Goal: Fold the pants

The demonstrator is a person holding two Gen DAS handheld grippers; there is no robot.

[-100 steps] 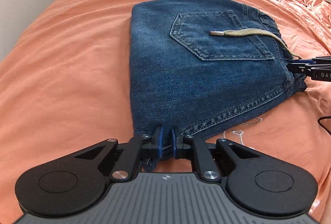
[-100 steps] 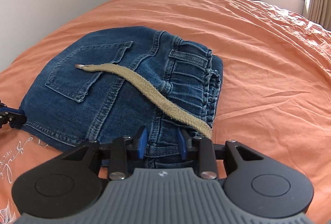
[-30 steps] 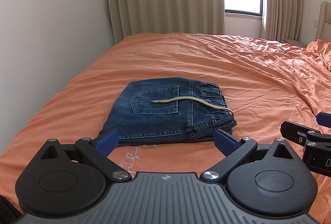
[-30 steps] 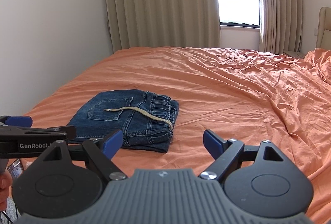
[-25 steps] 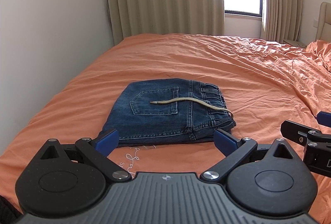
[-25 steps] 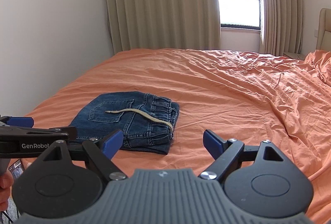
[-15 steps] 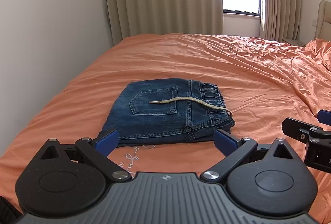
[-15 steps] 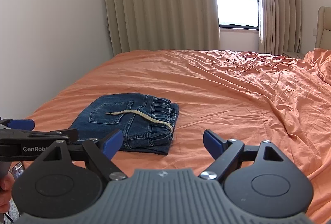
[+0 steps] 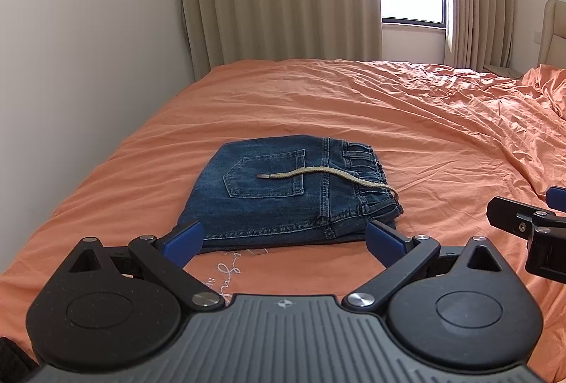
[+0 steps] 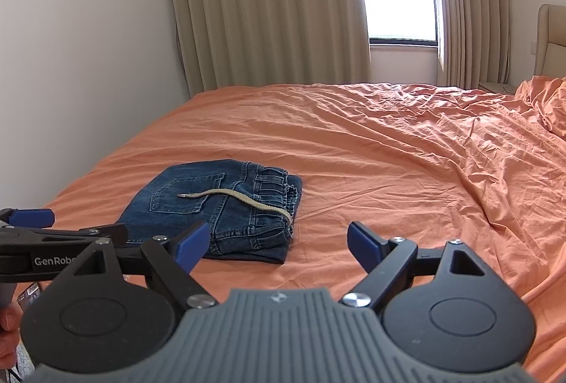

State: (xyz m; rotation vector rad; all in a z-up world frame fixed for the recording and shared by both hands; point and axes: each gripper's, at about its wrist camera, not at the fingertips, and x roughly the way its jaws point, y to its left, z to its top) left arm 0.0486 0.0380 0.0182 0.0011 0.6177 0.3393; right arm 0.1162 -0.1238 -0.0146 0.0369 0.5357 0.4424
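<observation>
Left wrist view showed the jeans (image 9: 283, 192) folded into a compact rectangle on the bed (image 9: 406, 121), near its left edge and toward the near end, with the beige drawstring (image 9: 318, 175) lying across the back pocket. The left gripper (image 9: 283, 239) had its jaws spread wide and holding nothing, apart from the denim. The right gripper (image 10: 277, 239) was released as well, empty, with the pants well to its left. I judged the folding complete; the next move asked at most to tuck the drawstring. Only the right wrist view showed a thumb at its left edge, and only the left view showed embroidery on the sheet.
</observation>
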